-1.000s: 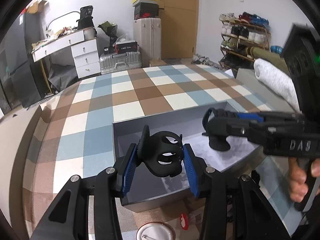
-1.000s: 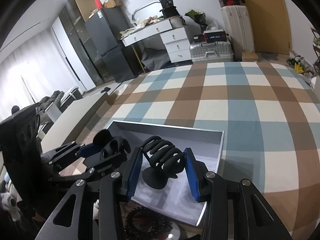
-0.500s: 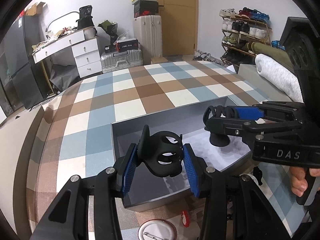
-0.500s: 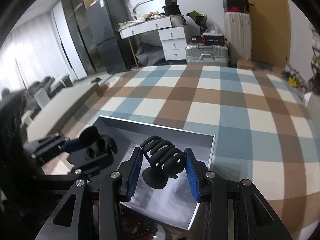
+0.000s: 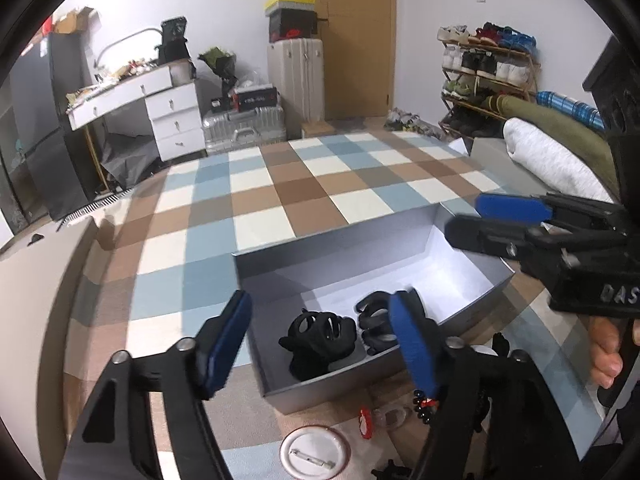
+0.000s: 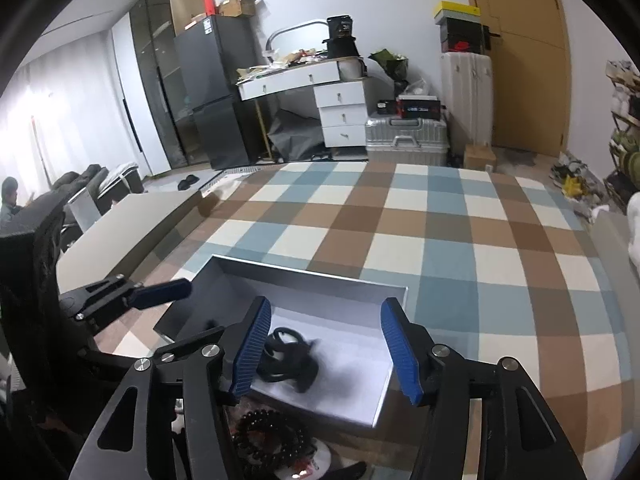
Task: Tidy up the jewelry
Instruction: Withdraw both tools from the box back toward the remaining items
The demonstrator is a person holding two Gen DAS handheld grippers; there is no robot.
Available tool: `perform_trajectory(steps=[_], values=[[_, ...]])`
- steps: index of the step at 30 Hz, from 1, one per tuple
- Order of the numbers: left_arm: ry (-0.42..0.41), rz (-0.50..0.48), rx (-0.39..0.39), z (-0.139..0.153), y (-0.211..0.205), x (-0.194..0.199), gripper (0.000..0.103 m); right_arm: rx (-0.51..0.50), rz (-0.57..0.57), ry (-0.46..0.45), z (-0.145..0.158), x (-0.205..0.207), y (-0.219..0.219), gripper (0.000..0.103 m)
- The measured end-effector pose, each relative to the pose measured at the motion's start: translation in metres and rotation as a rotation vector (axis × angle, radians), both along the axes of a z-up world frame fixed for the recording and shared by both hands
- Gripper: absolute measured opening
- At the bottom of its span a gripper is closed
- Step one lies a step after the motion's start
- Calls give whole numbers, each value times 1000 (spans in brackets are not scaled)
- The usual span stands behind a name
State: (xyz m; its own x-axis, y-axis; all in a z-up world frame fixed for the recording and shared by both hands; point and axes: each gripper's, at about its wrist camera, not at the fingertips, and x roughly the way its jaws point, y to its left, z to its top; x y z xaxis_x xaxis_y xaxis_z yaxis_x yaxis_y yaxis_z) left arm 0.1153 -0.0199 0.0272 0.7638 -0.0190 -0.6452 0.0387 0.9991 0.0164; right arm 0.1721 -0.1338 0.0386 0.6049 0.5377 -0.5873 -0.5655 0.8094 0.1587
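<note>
A grey open box [image 5: 332, 240] lies on the checked cover. Inside it rest a black claw clip [image 5: 320, 340] and, to its right, a black coiled piece [image 5: 374, 318]. My left gripper [image 5: 320, 298] hovers over them; its jaws are opening and the blue pads touch nothing. In the right wrist view the coiled piece [image 6: 288, 364] shows blurred on the box floor [image 6: 352, 344]. My right gripper [image 6: 326, 303] hangs above it with jaws opening and nothing pressed between the pads. The right gripper's fingers [image 5: 512, 206] reach over the box's right end.
Before the box lie a round white pin badge [image 5: 314, 454], a small red piece [image 5: 364, 420] and a black bead bracelet [image 6: 268, 440]. A hand [image 5: 608, 352] grips the right handle. A rolled white towel [image 5: 552, 160] lies far right; a person [image 6: 8, 196] sits far left.
Both grippers have let go: the claw clip and the coiled piece now lie in the box, and both pairs of jaws stand wider. The right gripper has risen slightly.
</note>
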Motion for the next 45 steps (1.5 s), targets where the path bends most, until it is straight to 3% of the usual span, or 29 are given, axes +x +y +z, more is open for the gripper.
perform_trajectory(steps=[3,6,9,21,23,38,45], values=[[-28,14,-10,6,5,-11,84,10,-1,-11,4,-10,-4,80],[-46,41,-41,11,15,-25,87,17,-21,-16,6,-21,-10,103],[-44,70,-96,10,25,-37,102,9,-29,-5,5,-31,-15,103],[9,84,-65,-15,28,-55,102,-26,-30,77,-24,-52,-24,103],[8,85,-73,-15,30,-58,102,-73,-7,106,-31,-50,-22,103],[71,-58,-64,-26,9,-63,102,-247,87,144,-60,-60,-11,103],[89,-109,-36,-29,-2,-65,102,-264,104,155,-66,-61,-6,103]])
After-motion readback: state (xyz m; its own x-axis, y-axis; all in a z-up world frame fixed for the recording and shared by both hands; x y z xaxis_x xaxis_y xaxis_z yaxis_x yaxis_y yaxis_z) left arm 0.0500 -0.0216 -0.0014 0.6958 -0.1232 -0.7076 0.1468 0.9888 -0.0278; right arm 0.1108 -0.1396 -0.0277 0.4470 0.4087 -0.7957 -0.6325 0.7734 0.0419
